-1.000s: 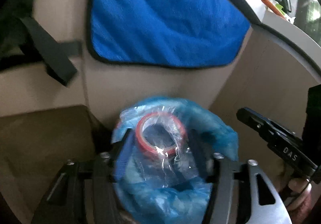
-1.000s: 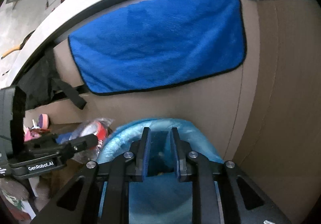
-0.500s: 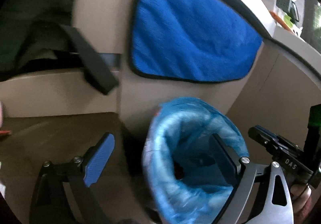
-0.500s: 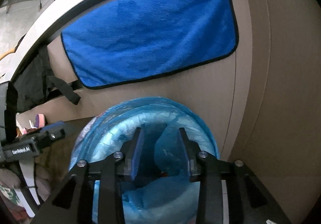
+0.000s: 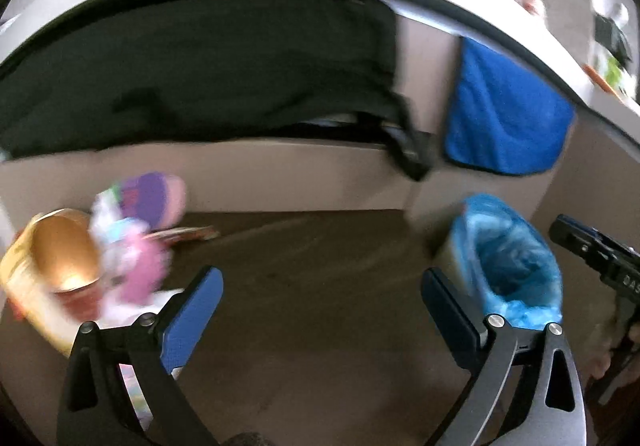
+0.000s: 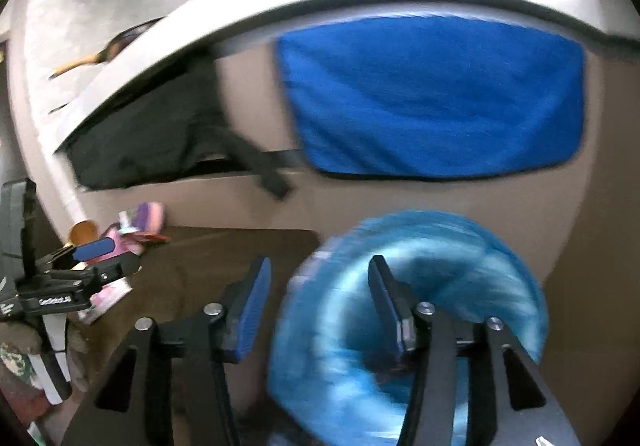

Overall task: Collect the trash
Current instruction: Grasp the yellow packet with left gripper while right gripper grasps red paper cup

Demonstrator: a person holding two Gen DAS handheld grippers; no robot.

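Left gripper (image 5: pixel 320 298): jaws spread very wide and opening; nothing between them, only bare brown floor (image 5: pixel 312 246).
Right gripper (image 6: pixel 320 286): jaws about half apart and opening; the left finger hangs outside the bin's rim and the right finger over its mouth, the pads pressing on nothing.
Trash bin (image 6: pixel 408 310): lined with a blue plastic bag, standing on the floor at the right, close to the beige panel; in the left wrist view it sits just right of the left gripper's right finger (image 5: pixel 448 310).
Trash pile (image 5: pixel 132 246): blurred pink, purple and white wrappers at the far left of the floor, against the low beige wall.
Gold cup (image 5: pixel 60 258): lies on its side, touching the pile's left edge, its open mouth facing the camera.
Blue towel (image 6: pixel 432 98): hangs flat on the panel above the bin.
Black cloth (image 5: pixel 200 70): fills the recess under the white ledge, a strap dangling at its right end.
Picture quality: both views are motion-blurred, so the pile's single items cannot be told apart.
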